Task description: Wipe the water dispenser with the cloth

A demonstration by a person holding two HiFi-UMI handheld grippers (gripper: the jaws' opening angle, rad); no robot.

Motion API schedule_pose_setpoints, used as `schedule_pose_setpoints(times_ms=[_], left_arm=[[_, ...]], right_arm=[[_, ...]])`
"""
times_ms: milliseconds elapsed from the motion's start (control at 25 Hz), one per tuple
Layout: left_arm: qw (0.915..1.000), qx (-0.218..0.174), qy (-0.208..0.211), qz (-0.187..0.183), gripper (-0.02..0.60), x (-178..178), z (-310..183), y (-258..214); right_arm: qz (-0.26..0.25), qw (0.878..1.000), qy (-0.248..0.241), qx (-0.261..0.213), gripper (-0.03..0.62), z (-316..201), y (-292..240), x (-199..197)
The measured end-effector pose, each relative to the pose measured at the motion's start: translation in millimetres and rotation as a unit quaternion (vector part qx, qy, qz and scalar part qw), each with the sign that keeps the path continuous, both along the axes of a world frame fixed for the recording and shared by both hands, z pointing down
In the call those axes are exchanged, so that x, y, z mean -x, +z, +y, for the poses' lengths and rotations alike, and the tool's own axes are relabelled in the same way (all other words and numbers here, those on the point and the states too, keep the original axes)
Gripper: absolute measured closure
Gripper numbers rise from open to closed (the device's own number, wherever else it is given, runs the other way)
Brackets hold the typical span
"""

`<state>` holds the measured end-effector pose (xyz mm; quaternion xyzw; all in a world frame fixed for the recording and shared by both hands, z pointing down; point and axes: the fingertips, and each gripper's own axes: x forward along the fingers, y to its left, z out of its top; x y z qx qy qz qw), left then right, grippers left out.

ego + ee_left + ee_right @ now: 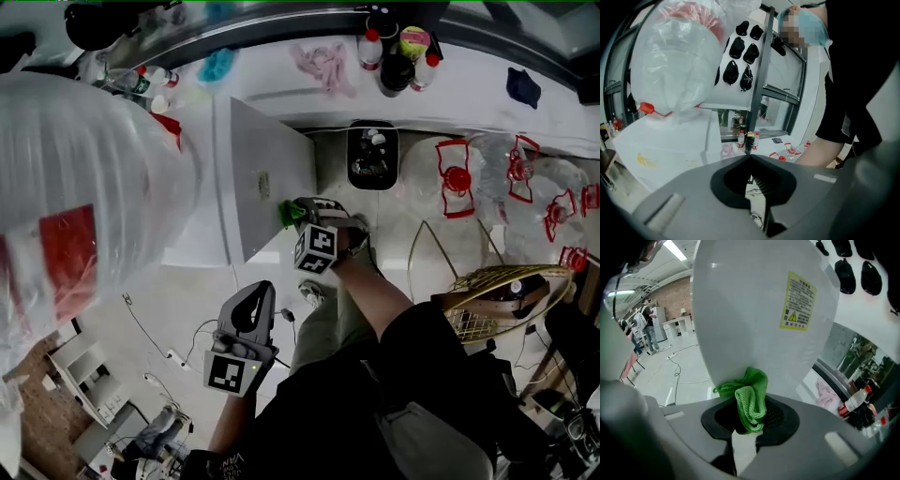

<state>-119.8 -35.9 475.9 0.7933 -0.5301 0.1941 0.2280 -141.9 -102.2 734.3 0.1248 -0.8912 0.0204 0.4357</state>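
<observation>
The white water dispenser [267,169] stands under a big clear water bottle [80,197]. Its white side panel [754,310] carries a yellow warning label [798,303]. My right gripper [302,217] is shut on a green cloth [749,401] and presses it against that side panel; the green cloth [289,214] shows at the panel's lower edge in the head view. My left gripper [251,314] hangs lower, away from the dispenser, jaws shut with nothing between them. The water bottle [684,61] fills the upper left of the left gripper view.
A white counter [309,80] behind the dispenser holds bottles [396,56], a pink rag [323,64] and a dark cloth [523,86]. Empty water jugs with red handles [506,183] lie on the floor at right. A wire rack [497,300] and cables [159,342] are nearby.
</observation>
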Motion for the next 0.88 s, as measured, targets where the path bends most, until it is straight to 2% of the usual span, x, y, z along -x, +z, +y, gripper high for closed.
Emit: schedule_pose_setpoints(times_ms=[200,440,640,880], left_arm=[[0.9996,0.006,-0.028,-0.003,0.580,2.3,-7.4,3.0],[0.9984,0.007,-0.055,-0.008,0.580,4.0,-16.6,4.5],[0.9981,0.007,-0.060,-0.010,0.580,-2.3,-17.3,5.0],[0.9980,0.013,-0.060,-0.011,0.580,-0.9,-15.1,7.3]], right_arm=[[0.006,1.000,0.006,0.003,0.503,-44.4,9.5,5.9],[0.003,0.999,0.043,-0.016,0.503,-126.9,10.3,14.5],[0.004,0.996,0.080,-0.041,0.503,-194.6,2.7,16.2],[0.004,0.992,0.111,-0.061,0.503,-236.2,-8.1,10.0]])
